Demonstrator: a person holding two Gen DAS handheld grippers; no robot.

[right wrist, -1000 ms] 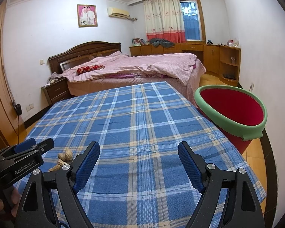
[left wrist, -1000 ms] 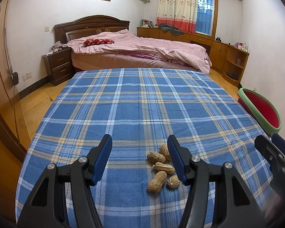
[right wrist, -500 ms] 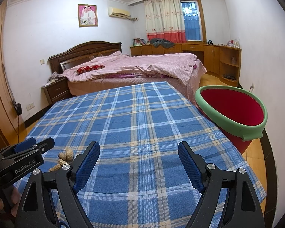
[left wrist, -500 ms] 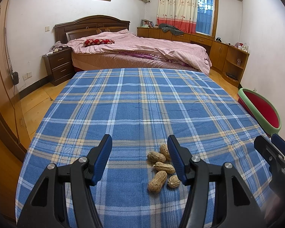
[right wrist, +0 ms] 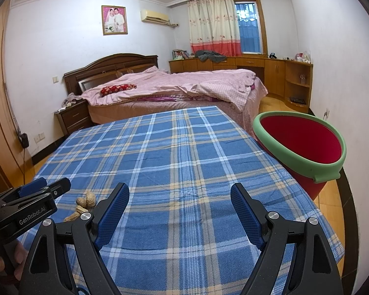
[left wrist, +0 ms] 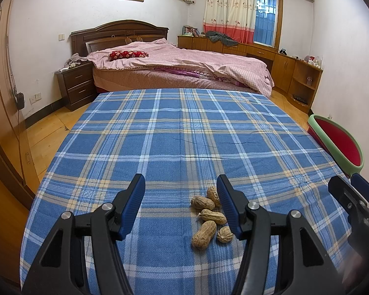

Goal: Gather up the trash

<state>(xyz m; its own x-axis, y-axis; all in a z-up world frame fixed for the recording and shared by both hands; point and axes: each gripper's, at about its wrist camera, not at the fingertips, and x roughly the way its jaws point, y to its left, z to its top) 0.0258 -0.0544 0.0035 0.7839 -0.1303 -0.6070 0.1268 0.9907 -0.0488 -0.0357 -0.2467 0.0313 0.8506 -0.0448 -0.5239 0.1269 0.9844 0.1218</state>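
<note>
**Peanuts sit close to one finger, bucket waits off the bench**

Five peanuts [left wrist: 210,217] lie in a small heap on the blue plaid cloth of the bench [left wrist: 184,132], near its front edge. The left gripper [left wrist: 180,205] hovers above them with its jaws spread and nothing between the pads. The heap is not centred in the gap: it lies toward the right finger [left wrist: 227,204], and one peanut is partly hidden behind it. The right gripper [right wrist: 179,211] is also spread wide and empty, over bare cloth, well apart from the heap. The red bucket [right wrist: 305,142] with a green rim stands beside the right edge of the bench and looks empty.

Nothing is collected yet, I think. The risk comes from the offset. If the left gripper goes down as it stands, the right finger may land on top of the peanuts and push them away or crack a shell, not enclose one. The shells are round and light, so a pinch off the middle may let one roll or jump out. The pads could also catch the loose cloth and drag the whole heap. A peanut carried toward the bucket may fall on the floor.
</note>
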